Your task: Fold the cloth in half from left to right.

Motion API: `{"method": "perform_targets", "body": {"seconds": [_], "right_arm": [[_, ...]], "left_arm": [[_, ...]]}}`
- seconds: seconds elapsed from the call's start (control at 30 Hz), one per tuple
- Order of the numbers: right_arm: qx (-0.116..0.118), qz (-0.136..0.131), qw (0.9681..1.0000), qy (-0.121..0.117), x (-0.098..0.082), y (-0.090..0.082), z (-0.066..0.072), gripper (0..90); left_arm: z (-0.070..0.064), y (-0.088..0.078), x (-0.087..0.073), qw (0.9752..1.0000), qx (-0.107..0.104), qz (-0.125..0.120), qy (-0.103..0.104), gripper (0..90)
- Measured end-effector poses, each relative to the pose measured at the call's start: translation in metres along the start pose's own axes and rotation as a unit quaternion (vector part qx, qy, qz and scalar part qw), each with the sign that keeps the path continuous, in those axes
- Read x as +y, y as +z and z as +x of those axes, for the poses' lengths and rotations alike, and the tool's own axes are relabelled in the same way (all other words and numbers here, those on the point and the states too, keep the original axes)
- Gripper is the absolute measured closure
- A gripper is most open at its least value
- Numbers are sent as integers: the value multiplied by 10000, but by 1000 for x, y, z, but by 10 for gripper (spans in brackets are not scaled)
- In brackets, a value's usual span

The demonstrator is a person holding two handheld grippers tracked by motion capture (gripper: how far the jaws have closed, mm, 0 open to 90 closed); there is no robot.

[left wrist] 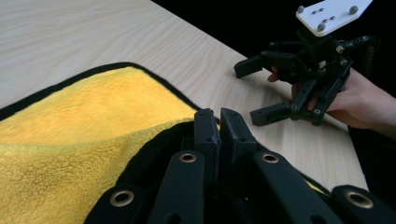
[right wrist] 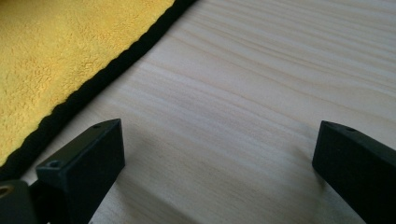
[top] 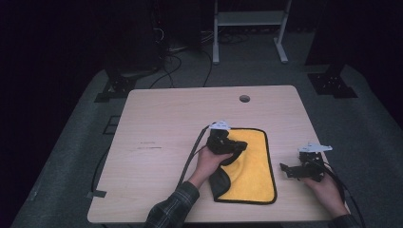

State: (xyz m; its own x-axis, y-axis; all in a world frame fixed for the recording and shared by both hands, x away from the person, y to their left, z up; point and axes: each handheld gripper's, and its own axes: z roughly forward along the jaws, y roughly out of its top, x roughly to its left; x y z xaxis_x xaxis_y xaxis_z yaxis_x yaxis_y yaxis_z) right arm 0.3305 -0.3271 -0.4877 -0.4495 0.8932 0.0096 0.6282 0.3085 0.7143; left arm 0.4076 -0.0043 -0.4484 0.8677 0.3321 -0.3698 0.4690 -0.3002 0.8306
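- High view: my left gripper [top: 236, 145] is clamped on the folded-over edge of the yellow cloth [top: 254, 161], whose long axis runs away from me on the worktop [top: 161, 123]. My right gripper [top: 287, 168] waits just right of the cloth.
- Left gripper view: jaws together on the cloth's black-edged flap [left wrist: 154, 154]; the free half lies to their left.
- Right gripper view: jaws apart, empty, over bare wood; the cloth's edge [right wrist: 100, 70] lies up-left.

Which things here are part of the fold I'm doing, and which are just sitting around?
In the job:
- yellow cloth, black-edged, one corner folded over
- left gripper, shut on that folded corner
- right gripper, open, beside the cloth
- table

Lying about:
- white stand beyond the table
- floor cables
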Motion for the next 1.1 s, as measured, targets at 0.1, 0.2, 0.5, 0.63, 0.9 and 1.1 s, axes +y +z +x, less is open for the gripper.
{"method": "perform_targets", "body": {"seconds": [0.1,0.2,0.5,0.63,0.9,1.1], "right_arm": [[2,1,10000,2,0,0,0,15],[1,5,10000,12,0,0,0,15],[2,3,10000,8,0,0,0,15],[3,4,10000,11,0,0,0,15],[8,-1,10000,-4,0,0,0,15],[10,-3,10000,0,0,0,0,15]], "left_arm": [[-3,11,2,9999,-87,51,20,855],[-5,20,4,9999,-123,110,32,854],[-7,52,8,9992,-210,337,31,855],[-8,66,8,9985,-200,507,51,854],[-7,82,4,9966,-56,817,56,844],[-11,68,10,9980,-102,606,119,714]]}}
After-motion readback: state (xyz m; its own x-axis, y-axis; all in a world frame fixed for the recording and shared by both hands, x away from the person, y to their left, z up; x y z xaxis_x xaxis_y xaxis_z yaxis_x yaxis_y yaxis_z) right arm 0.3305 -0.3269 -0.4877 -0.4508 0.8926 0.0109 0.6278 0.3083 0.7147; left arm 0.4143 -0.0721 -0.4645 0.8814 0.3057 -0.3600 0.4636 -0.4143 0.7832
